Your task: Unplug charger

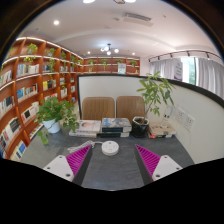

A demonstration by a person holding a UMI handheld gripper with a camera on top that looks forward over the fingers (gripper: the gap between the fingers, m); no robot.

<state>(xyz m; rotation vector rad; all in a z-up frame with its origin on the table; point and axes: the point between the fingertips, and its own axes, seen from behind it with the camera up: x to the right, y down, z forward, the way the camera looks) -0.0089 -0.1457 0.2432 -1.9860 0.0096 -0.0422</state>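
Bookshelves (25, 95): tall wooden shelving fills the far left wall, packed with books and a few small green plants on the upper shelves.
Left plant (50, 112): a leafy potted plant stands at the left rear of the surface, in front of the shelves.
Surface (110, 168): a dark grey tabletop stretches ahead of the tongs toward the back partition.
Left finger (68, 163): pale body with a magenta pad on its inner face, angled inward over the surface.
Book stack (87, 128): flat books lie at the rear of the surface, just right of the left plant.
Charger (110, 148): a small round white object rests on the surface just ahead of the tongs, about midway between the two fingers; whether a cable or plug joins it cannot be told.
Tongs (110, 160): spread wide, holding nothing, both pads apart from the white disc.
Dark box (116, 125): a dark boxy item with something stacked on it sits behind the disc, beside the books; its details are too small to read.
Chairs (113, 107): two tan chair backs rise beyond the rear edge of the surface.
Right plant (155, 98): a taller green plant in a dark pot stands at the right rear.
Right finger (152, 163): mirrors the left one, magenta pad facing inward.
Windows (195, 72): bright panes with pale curtains run along the far right wall.
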